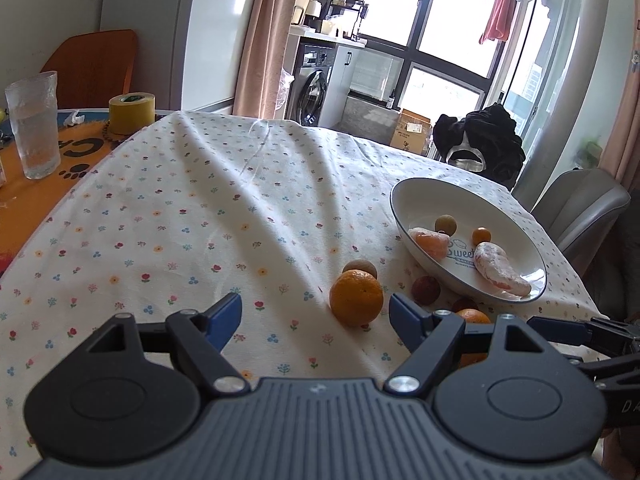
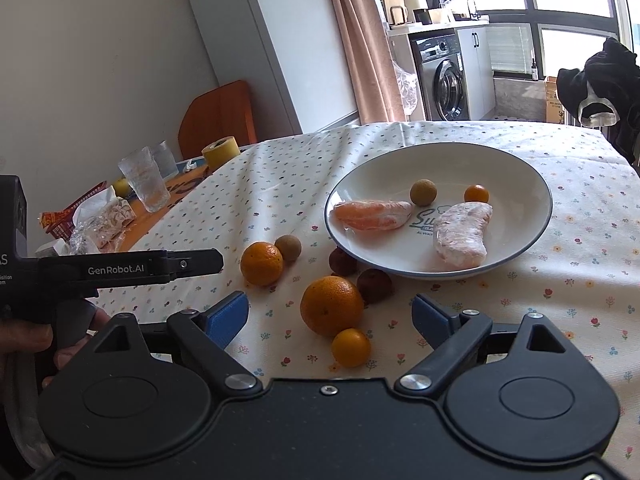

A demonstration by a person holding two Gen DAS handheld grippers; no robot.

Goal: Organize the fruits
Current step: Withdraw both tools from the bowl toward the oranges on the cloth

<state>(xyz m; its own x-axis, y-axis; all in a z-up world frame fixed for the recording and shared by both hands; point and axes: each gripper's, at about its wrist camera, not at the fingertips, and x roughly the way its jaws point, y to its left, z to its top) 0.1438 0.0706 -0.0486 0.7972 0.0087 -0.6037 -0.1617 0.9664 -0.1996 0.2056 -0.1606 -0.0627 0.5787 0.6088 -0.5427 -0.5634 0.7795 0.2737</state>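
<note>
The right gripper [image 2: 326,316] is hanging with jaws released and empty, a big orange [image 2: 331,305] and a small orange [image 2: 351,347] lying between them on the tabletop [image 2: 540,300]. The left gripper [image 1: 315,316] is also gaping empty, near another orange [image 1: 356,298]. Farther right, the plate [image 2: 532,216] is holding peeled segments.

"GenRobot.AI" on left gripper [image 2: 192,266]
</note>
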